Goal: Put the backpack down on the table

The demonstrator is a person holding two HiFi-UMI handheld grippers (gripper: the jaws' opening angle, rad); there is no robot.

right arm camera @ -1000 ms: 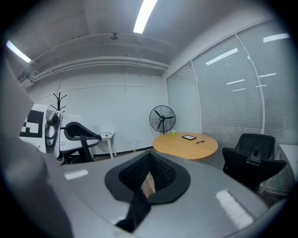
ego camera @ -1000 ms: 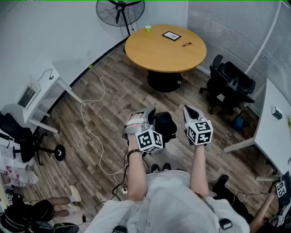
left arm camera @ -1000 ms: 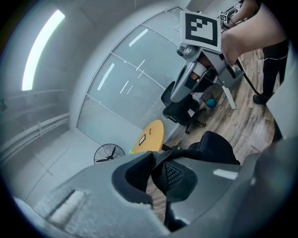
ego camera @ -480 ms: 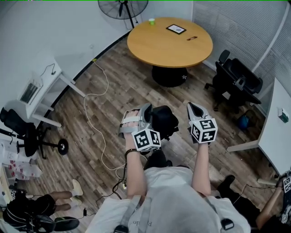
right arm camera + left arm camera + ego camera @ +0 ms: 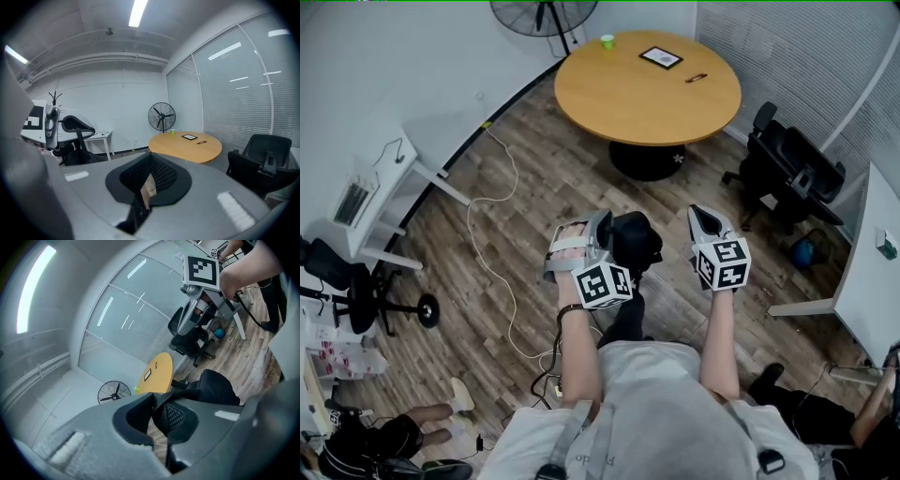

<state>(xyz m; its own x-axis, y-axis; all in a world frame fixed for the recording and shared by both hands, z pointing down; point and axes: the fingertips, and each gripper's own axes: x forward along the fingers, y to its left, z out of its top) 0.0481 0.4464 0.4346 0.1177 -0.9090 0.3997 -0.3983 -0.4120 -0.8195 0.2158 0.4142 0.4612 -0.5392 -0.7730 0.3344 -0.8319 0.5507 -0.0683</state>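
Judging from the head view, we are in the carrying step. The black backpack (image 5: pixel 636 246) hangs over the wooden floor (image 5: pixel 534 197) between the left gripper (image 5: pixel 602 218) and the right gripper (image 5: pixel 699 212). It is close against the left one, apart from the right one, and well short of the round desk (image 5: pixel 628 108) ahead. A green cup (image 5: pixel 607 41), a tablet (image 5: pixel 661 58) and a pen (image 5: pixel 696 78) lie on the far half. We should therefore aim for the bare near half, raise the load above the rim before crossing it, and hold both hands level so the bag does not swing.

Looking along the left gripper view, the fingers (image 5: pixel 93 441) are closed on a black strap that runs out to the backpack (image 5: pixel 218 387) just beyond them. That is a thin hold, so we should not loosen it until the base rests on the desk (image 5: pixel 159 373).

Turning to the right gripper view, the fingers (image 5: pixel 225 187) are drawn together too, with a pale sliver and a dark strip pinched at their tips. We take that for another strap, though the bag itself is hidden below. The desk (image 5: pixel 185 149) lies straight ahead, with the tablet (image 5: pixel 190 137) toward its back. Both grips should let go together, and only once the bag rests on the top.
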